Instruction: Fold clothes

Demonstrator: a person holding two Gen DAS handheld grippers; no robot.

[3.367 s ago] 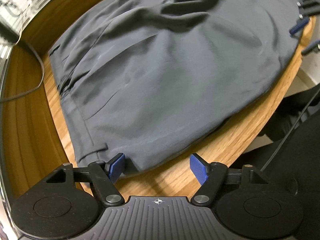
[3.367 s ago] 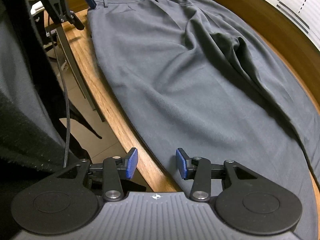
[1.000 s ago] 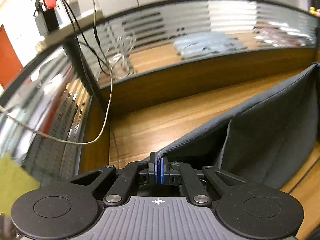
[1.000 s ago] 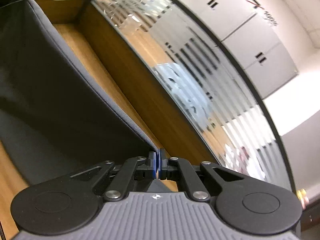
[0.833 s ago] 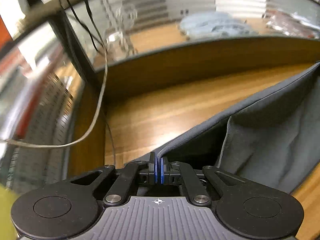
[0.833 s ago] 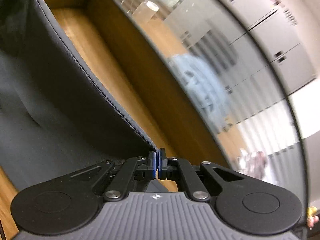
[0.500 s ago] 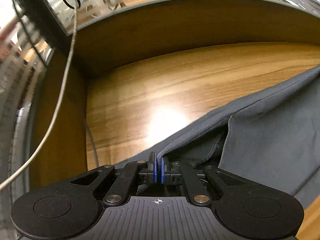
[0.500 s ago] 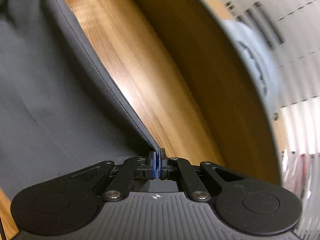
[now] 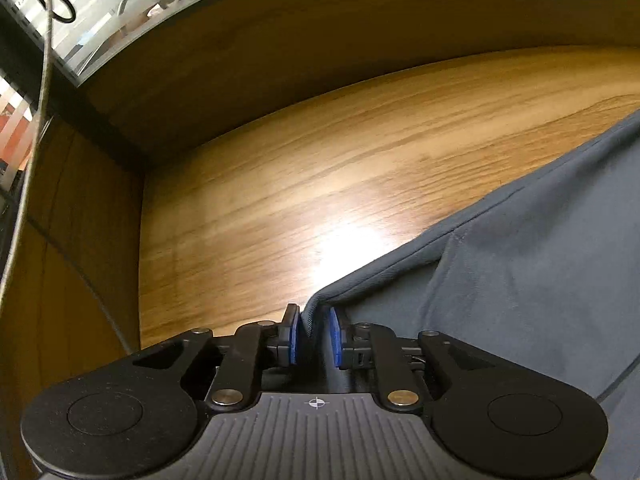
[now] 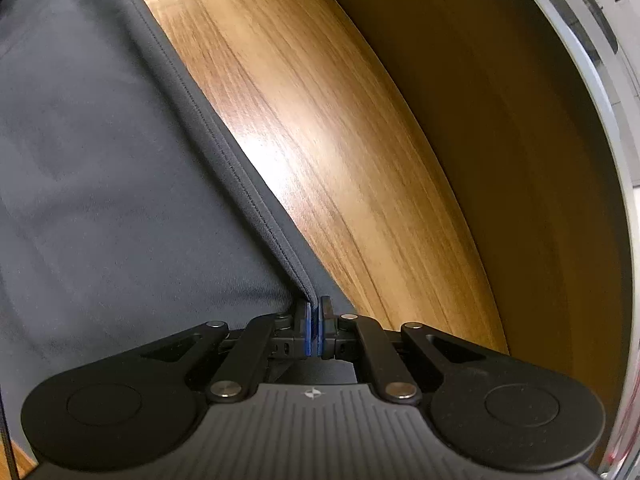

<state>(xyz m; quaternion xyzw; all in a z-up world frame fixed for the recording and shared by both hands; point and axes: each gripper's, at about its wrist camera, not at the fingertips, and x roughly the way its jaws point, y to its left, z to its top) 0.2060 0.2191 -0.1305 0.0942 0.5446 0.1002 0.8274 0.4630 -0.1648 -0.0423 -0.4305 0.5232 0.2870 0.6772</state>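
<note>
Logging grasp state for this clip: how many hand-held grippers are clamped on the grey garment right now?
1. The right hand-held gripper is shut on the grey garment hem; the left hand-held gripper has its pads apart, fabric edge between them.

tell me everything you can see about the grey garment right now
The grey garment is a smooth, matte woven cloth with a stitched hem along its edge. It lies draped over the wooden table, its edge running between the two grippers. The left gripper has its blue pads parted, the hem loose between them; the right gripper is pinched shut on the edge. Its full shape is out of view.
</note>
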